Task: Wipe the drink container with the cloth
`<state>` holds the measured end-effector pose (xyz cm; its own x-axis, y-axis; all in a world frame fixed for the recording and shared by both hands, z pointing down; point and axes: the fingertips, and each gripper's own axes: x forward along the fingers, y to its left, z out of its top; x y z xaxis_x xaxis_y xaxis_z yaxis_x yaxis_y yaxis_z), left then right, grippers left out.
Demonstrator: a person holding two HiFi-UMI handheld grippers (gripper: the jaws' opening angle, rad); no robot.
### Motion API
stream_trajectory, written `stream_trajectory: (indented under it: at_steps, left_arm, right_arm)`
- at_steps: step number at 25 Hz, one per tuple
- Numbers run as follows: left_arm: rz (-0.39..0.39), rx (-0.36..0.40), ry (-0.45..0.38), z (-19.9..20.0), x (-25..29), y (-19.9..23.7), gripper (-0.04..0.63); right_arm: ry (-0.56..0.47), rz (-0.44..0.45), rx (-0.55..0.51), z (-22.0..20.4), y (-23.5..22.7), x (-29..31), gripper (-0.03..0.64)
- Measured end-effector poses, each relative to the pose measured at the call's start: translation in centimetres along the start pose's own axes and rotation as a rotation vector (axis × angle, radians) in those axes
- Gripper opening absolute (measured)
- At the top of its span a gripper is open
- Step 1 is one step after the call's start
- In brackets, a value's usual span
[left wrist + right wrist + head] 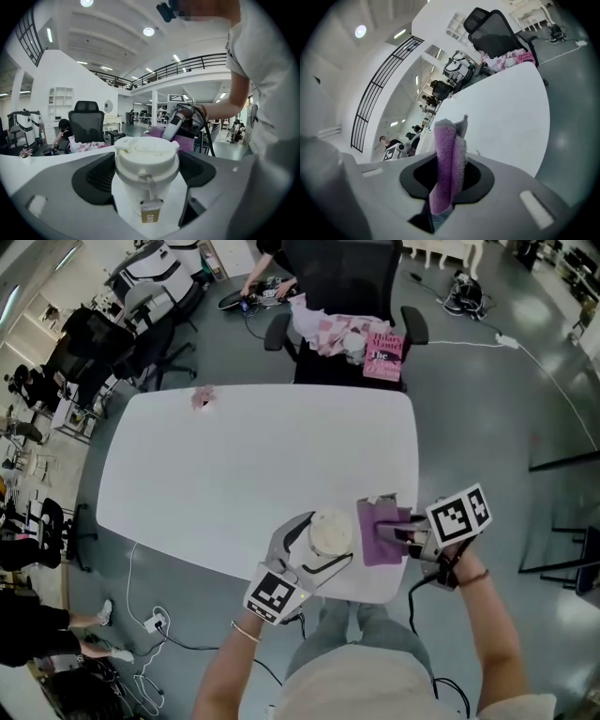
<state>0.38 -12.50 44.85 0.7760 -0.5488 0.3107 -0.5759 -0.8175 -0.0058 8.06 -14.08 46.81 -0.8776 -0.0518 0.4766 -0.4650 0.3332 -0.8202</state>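
head view / tabletop: white, rounded tabletop [234, 456], mostly bare
head view / lidded drink cup: white lidded drink cup [331, 532] at the 6 o'clock edge of the tabletop, close to the person
head view / left gripper: left gripper [319, 542] comes in from 7 o'clock, one jaw on either side of the lidded drink cup
head view / right gripper: right gripper [394, 532] comes in from 3 o'clock with its jaws pointing toward 9 o'clock, a purple cloth [373, 542] in them
head view / cloth vs cup: purple cloth just beside the lidded drink cup at its 3 o'clock; contact cannot be told
head view / other: small pink item [202, 397] on the tabletop toward 11 o'clock; black office chair [347, 277] at 12 o'clock carries a pink book [384, 357] and pink fabric [323, 334]
left gripper view / grip: jaws spread wide, dark pads [101, 178] against both sides of the lidded drink cup, which is upright and held
left gripper view / cup detail: ribbed lid, and a brown tag [150, 216] hanging down the front at 6 o'clock
left gripper view / behind the cup: right gripper and purple cloth at 1 o'clock, with the person's forearm [225, 105] behind them
right gripper view / grip: jaws pinched tight on the purple cloth, which stands up folded between them
right gripper view / background: tabletop runs toward 1 o'clock, black office chair at its far end
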Motion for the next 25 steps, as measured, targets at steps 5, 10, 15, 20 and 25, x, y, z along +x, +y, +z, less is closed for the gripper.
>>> stream_trajectory:
  at_steps: [5,10,15,20,25]
  left_arm:
    - [0.002,0.004,-0.001,0.0,0.0,0.2,0.423]
    - [0.010,0.004,-0.008,-0.5,0.0,0.4,0.423]
    - [0.012,0.002,-0.016,-0.1,0.0,0.2,0.423]
    - [0.012,0.004,-0.021,0.1,0.1,0.0,0.423]
    - [0.010,0.006,-0.025,0.1,0.2,0.1,0.423]
  right_arm:
    - [-0.004,0.060,0.033,0.1,0.1,0.6,0.064]
    - [0.009,0.092,0.049,0.0,0.1,1.6,0.064]
    - [0.011,0.105,0.054,-0.1,0.0,2.4,0.064]
    - [0.006,0.105,0.059,-0.1,-0.4,2.6,0.064]
    - [0.008,0.088,0.069,-0.4,-1.2,3.3,0.064]
